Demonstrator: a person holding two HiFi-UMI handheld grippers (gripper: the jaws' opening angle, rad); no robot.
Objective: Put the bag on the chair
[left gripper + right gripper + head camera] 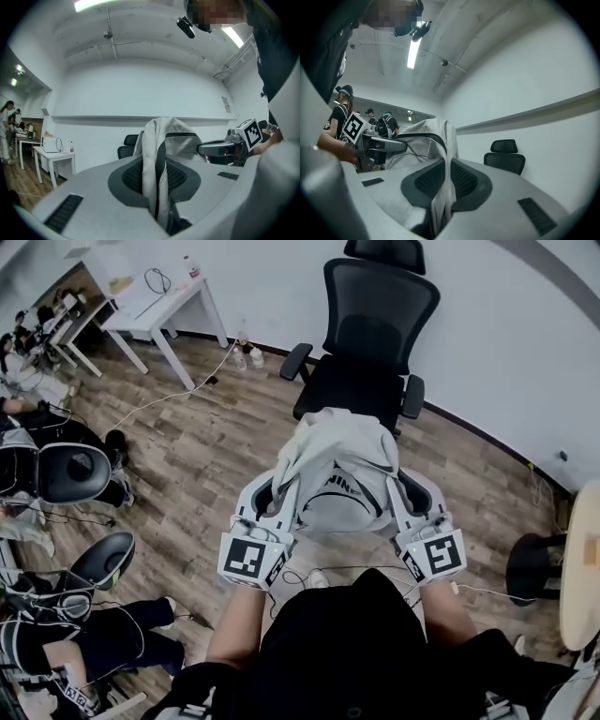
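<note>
A light grey fabric bag (336,476) hangs in the air between my two grippers, in front of a black office chair (367,343) that stands by the white wall. My left gripper (274,491) is shut on the bag's left edge; in the left gripper view the grey cloth (157,173) is pinched between the dark pads. My right gripper (401,495) is shut on the bag's right edge, with cloth (443,183) squeezed between its pads. The chair's seat (349,390) lies just beyond the bag. The same chair shows small in the right gripper view (505,158).
A white table (155,298) stands at the back left with bottles on the floor near it. People sit at the left among headsets and cables (66,474). A black stool (532,563) and a round pale tabletop (581,563) are at the right. Wooden floor surrounds the chair.
</note>
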